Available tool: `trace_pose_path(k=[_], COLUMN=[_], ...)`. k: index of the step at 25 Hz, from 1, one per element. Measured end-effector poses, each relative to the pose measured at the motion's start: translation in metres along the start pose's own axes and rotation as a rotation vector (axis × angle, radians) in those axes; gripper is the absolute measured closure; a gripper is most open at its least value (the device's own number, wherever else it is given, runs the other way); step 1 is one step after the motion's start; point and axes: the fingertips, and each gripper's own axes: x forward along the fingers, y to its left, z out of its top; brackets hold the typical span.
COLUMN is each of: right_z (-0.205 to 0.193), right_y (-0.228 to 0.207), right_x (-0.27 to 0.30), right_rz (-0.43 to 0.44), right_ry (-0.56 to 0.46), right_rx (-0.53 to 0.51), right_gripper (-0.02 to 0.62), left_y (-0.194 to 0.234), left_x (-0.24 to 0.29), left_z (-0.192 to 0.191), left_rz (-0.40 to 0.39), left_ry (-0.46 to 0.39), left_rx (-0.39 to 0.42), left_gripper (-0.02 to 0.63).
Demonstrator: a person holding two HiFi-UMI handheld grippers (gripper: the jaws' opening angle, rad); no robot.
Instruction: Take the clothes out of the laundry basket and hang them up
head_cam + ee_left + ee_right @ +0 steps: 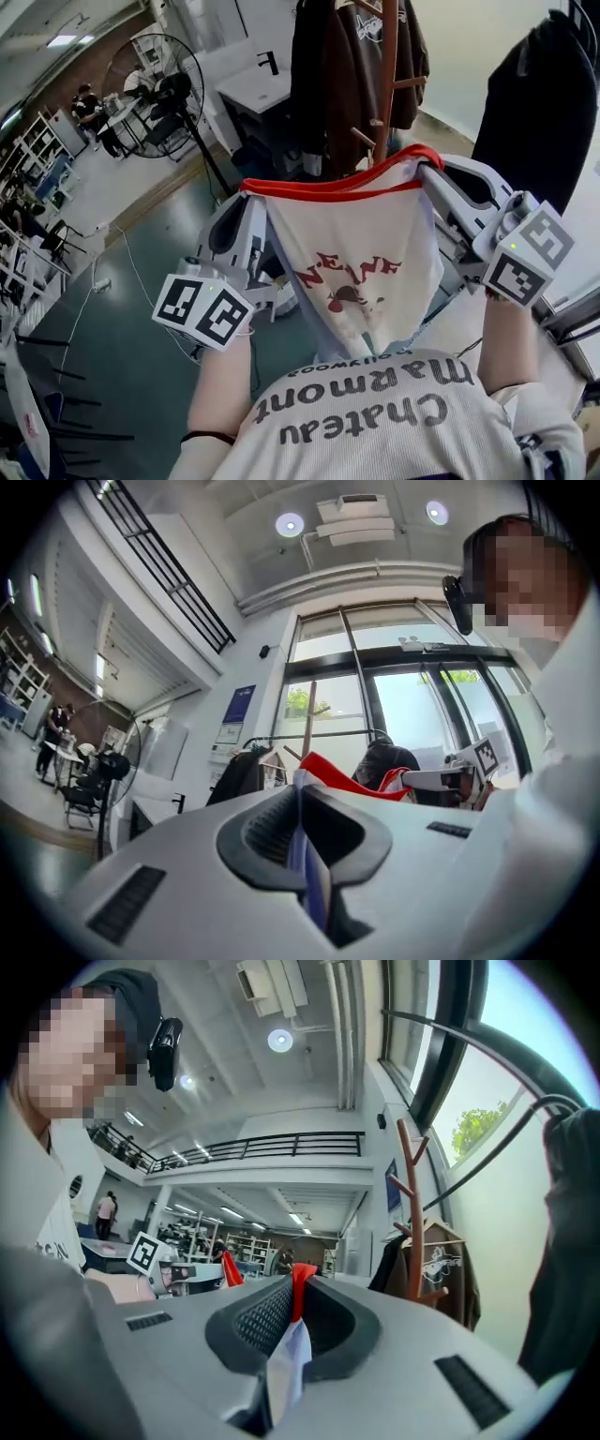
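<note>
Head view: one white T-shirt with red trim and red print (361,244) hangs spread between two tools, the left tool (247,192) and the right tool (429,169), one at each end of the red edge. Its lower part is cut off behind the person's own lettered shirt (375,422). Behind it stands one brown wooden coat stand (387,84) bearing dark jackets (328,75), whose number is hard to make out.

Left gripper view: the jaws are closed, pinching the T-shirt's cloth.

Right gripper view: the jaws are clamped on red trim and white cloth.
</note>
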Motion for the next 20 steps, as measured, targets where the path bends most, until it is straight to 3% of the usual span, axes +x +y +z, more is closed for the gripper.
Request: trace_pose_path(k=[6,10,15,20], right_z=[-0.005,0.004,0.011,0.0], right_y=[-0.064,-0.082,-0.072,-0.105], right_x=[-0.019,-0.017,-0.017,0.018], right_rz=[-0.182,-0.276,-0.345,-0.419], right_ry=[-0.026,-0.065,-0.079,-0.029], right_rx=[0.05,0.066,0.043,0.003], right_gripper=[0.555,0.555,0.555,0.555], left_y=[-0.023,-0.018,-0.015,0.015], left_x=[0.078,0.109,0.12,0.175], left_z=[-0.018,-0.01,0.001,0.001], left_rz=[-0.205,-0.308,-0.375,-0.431], left_ry=[0.027,0.026,0.019,-0.01], left_rx=[-0.044,-0.047,-0.014,-0.023], left_gripper=[0.586,0.586,0.586,0.586])
